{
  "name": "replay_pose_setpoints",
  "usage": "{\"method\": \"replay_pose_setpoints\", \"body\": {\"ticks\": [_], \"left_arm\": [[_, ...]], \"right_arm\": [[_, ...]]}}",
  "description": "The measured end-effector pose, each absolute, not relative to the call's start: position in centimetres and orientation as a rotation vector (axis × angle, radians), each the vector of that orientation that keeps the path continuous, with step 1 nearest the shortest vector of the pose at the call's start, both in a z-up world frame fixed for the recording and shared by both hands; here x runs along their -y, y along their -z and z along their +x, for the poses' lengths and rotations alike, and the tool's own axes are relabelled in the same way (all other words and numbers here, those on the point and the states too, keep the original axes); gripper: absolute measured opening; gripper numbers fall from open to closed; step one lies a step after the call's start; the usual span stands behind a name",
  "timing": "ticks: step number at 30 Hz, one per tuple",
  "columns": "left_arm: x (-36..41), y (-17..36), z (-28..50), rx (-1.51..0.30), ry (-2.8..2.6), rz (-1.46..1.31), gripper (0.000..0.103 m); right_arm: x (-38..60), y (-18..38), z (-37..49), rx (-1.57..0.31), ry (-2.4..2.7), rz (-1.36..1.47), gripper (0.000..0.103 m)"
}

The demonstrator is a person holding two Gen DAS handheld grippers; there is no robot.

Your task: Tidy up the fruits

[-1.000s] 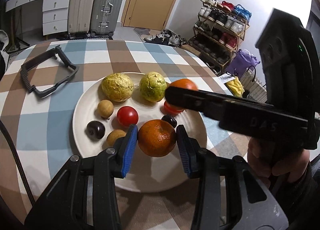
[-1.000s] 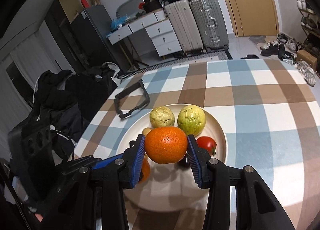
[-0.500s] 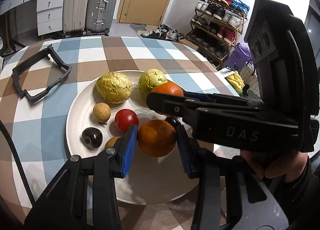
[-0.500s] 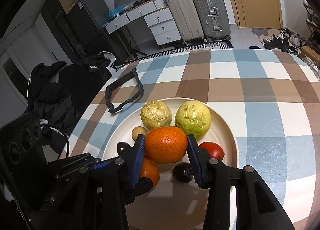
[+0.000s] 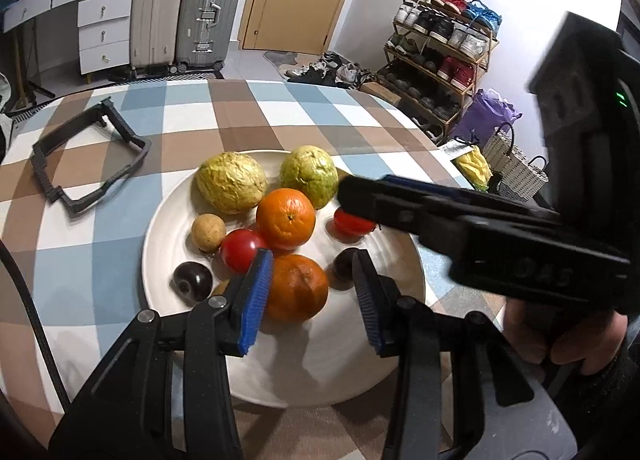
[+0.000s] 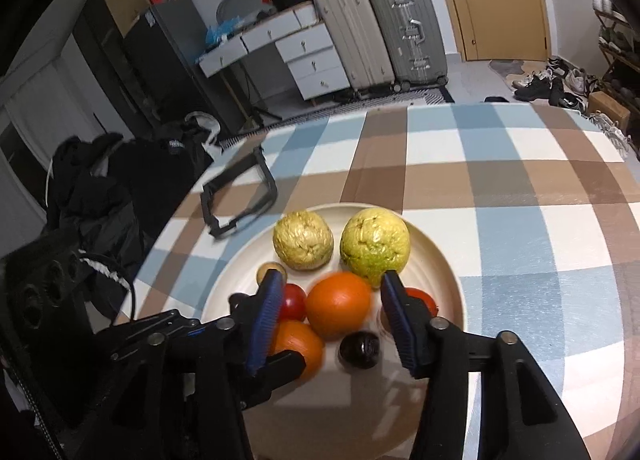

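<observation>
- Left tool (image 5: 312, 292) is spread wide, gripping nothing; the near orange (image 5: 295, 286) sits on the plate (image 5: 320, 372) between its pads.
- Right tool (image 6: 330, 312) is wide open, the far orange (image 6: 338, 304) resting free on the plate.

Black two-finger left tool (image 5: 310, 292) and right tool (image 6: 334, 322), ribbed blue pads, silver screws, green indicator light

dim indoor light; bright glare blows out the upper right of the left wrist view. soft shadows under the fruit on the plate (image 5: 168, 220). fisheye bending, dark corners; motion blur on the orange (image 6: 338, 305)
</observation>
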State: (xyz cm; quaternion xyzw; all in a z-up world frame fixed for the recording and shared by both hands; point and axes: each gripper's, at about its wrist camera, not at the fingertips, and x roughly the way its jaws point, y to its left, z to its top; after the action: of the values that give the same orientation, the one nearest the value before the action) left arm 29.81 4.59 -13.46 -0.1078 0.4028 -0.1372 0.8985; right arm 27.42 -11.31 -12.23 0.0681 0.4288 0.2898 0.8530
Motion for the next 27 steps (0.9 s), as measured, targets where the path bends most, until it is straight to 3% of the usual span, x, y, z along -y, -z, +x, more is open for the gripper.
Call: {"method": "replay_pose_setpoints", "body": {"ticks": [5,12,15,19,22,27], "left_arm": [[-4.6,11.5,27.9,-0.802,0.257,-0.211,0.047],[-4.6,7.4,23.0,-0.676,0.184,-0.19,0.08],[-4.6,5.7,20.7,-0.609,0.138,-0.174,0.083],[-4.5,3.2,17.3,-0.522,0.151,-0.172,0.084],[-4.4,1.3,14.5,-0.438,0.12,-0.148,0.102],[-4.2,-1.1,9.7,-0.311,0.058,-0.112,0.103]], "right_arm": [[13.2,10.2,25.0,-0.832,-0.569,0.139,0.058],[17.0,6.2,18.9,-0.654,-0.508,0.183,0.08],[18.3,4.3,15.8,-0.552,-0.49,0.197,0.093],[19.4,1.9,11.5,-0.417,-0.45,0.172,0.102],[19.6,0.7,9.0,-0.342,-0.421,0.127,0.103],[19.6,-0.5,5.5,-0.269,-0.39,0.094,0.103]]}}
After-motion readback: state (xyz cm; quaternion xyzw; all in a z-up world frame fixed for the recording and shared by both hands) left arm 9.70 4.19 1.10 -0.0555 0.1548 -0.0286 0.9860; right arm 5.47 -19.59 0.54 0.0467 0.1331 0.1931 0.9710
